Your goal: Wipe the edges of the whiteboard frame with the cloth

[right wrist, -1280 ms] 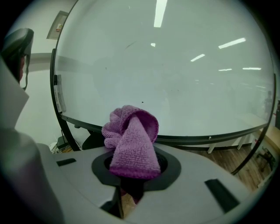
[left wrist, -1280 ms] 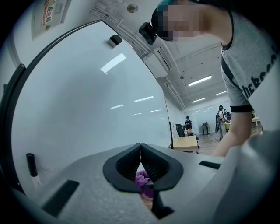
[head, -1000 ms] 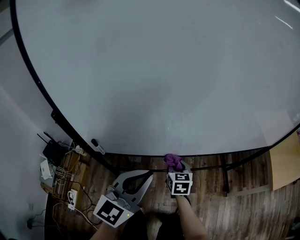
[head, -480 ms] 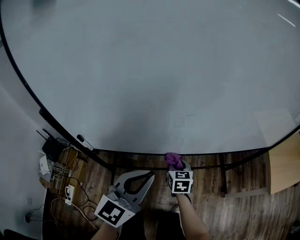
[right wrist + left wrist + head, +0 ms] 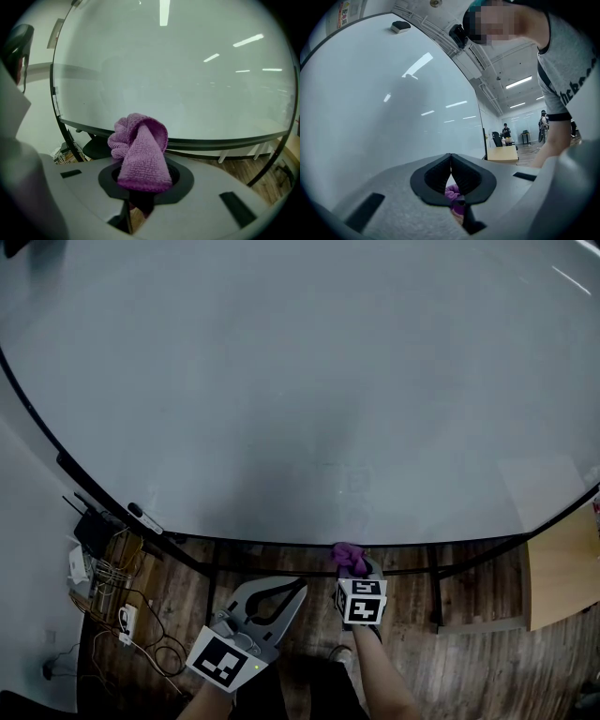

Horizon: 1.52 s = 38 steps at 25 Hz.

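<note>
We hold the right gripper (image 5: 352,570) low in front of the big white glossy whiteboard (image 5: 300,381), and its two jaws are clamped tight on a bunched purple terry cloth (image 5: 140,154). The cloth stands up out of the jaws in a folded loop, and its free end hangs forward over the dark pads. In the head view the cloth sits right at the thin black frame (image 5: 441,543) that runs along the board's lower edge, about midway along it. In the right gripper view its top overlaps that edge, but we cannot tell whether cloth and frame touch. Our left gripper (image 5: 298,587) hangs just beside the right one, on its left and a little lower, pointing up and to the right towards the cloth. Its jaws are brought together at the tips with nothing between them, and the left gripper view shows only the purple cloth beyond the oval gap behind the tips. Under the board lies a dark wooden plank floor (image 5: 469,662). A tangle of cables and white plugs (image 5: 117,601) sits by the wall at the left. A pale wooden desk (image 5: 562,577) stands at the right, past the corner of the board.
</note>
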Tool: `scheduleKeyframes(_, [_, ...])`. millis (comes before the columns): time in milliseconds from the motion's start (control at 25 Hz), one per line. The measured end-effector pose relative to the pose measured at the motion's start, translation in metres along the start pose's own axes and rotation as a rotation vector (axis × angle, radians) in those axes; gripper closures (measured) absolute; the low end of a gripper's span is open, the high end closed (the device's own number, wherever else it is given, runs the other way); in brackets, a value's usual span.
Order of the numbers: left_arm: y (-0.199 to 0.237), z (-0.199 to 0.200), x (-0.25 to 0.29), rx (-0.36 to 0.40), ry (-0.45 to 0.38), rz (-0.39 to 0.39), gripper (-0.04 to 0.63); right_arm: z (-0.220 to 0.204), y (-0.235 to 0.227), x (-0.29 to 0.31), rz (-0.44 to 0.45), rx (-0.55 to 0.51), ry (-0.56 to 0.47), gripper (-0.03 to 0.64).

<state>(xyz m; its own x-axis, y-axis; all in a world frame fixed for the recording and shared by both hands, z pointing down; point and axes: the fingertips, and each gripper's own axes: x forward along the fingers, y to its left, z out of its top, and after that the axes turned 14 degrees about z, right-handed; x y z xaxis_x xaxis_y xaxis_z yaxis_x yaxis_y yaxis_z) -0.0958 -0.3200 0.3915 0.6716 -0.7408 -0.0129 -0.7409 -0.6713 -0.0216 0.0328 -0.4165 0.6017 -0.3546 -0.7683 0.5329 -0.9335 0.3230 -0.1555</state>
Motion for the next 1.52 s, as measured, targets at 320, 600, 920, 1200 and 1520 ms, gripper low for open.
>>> scheduleKeyframes(320, [-0.022,0.001,0.017,-0.008,-0.009,0.017,0.578,-0.003,-0.030,-0.014,-0.006,-0.006,0.002,0.545])
scheduleKeyframes(600, [-0.047,-0.001,0.039,-0.008,-0.018,0.031,0.578,-0.008,-0.062,-0.029,0.000,-0.018,-0.005,0.545])
scheduleKeyframes(920, [-0.078,-0.004,0.065,-0.006,-0.013,0.021,0.578,-0.012,-0.093,-0.042,0.004,-0.027,0.004,0.545])
scheduleKeyframes(1200, [-0.099,-0.006,0.076,0.011,0.005,0.038,0.578,-0.014,-0.116,-0.053,0.006,-0.025,-0.003,0.545])
scheduleKeyframes(1520, [-0.117,-0.010,0.082,0.004,0.012,0.071,0.578,-0.017,-0.135,-0.063,0.018,-0.055,0.006,0.545])
